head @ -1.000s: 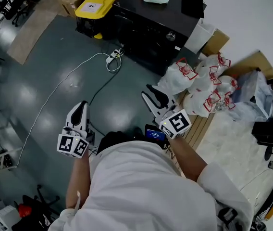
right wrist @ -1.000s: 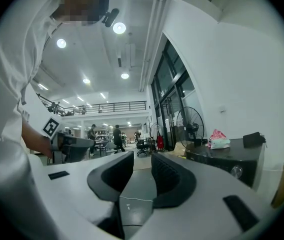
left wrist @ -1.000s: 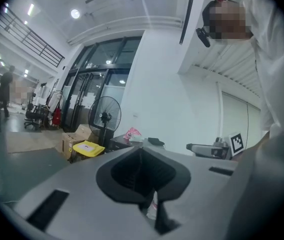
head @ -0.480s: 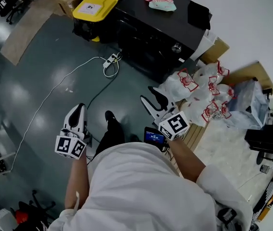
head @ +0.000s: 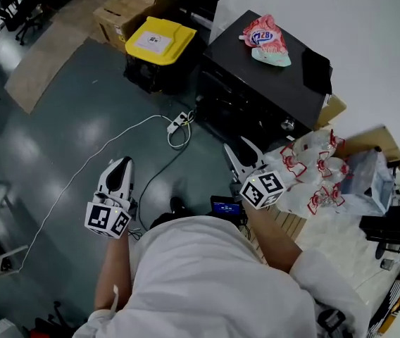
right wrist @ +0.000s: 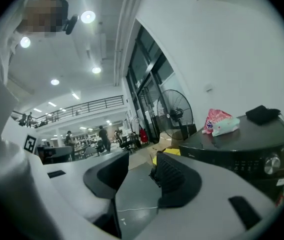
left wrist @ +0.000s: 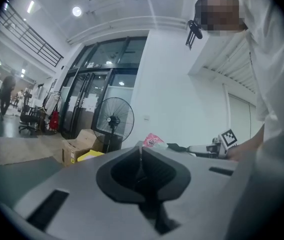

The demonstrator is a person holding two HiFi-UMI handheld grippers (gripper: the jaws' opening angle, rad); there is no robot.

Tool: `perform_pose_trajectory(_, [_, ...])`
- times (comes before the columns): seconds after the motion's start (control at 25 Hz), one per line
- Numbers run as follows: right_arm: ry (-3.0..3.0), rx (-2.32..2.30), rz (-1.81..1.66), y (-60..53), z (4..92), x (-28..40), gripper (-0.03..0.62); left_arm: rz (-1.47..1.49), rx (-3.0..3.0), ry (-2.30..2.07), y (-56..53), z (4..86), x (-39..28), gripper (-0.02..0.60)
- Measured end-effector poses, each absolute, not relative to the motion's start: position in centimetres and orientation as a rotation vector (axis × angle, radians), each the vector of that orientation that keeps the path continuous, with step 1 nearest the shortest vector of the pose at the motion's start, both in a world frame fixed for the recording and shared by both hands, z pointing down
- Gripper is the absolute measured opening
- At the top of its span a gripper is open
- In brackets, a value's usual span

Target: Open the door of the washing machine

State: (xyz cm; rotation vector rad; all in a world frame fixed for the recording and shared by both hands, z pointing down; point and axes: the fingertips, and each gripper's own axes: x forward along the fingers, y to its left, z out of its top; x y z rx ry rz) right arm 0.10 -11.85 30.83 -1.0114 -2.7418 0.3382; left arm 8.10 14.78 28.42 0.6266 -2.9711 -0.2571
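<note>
Grey floor (head: 59, 118), white cable (head: 122, 127); L tool (head: 121, 163) closed, R tool (head: 241, 150) just spreading (empty).

Person (head: 207, 280) in white top on grey floor (head: 80, 104), gripper in each hand, both pointing fwd. L gripper (head: 121, 163): jaws together. R gripper (head: 240, 148): jaws apart, just been opening, nothing btwn; near front of black washing machine (head: 270, 90). Pink bag (head: 263, 35) + black cloth (head: 316, 67) on machine top. Yellow-lid bin (head: 159, 41) at machine's left; red-print plastic bags (head: 313, 171) at its right.
</note>
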Motion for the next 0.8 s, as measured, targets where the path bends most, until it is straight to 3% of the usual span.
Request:
perform_pose_trajectory(0.32, [-2.759, -0.866, 0.529, -6.9, 31.1, -8.0, 0.176, -0.299, 0.668, -2.925, 20.1, 30.1, -0.1, 0.011])
perform_pose_trajectory(0.8, [-2.767, -0.687, 0.625, -4.1, 35.3, -23.2, 0.176, -0.243, 0.896, -2.776, 23.1, 33.5, -19.4, 0.011])
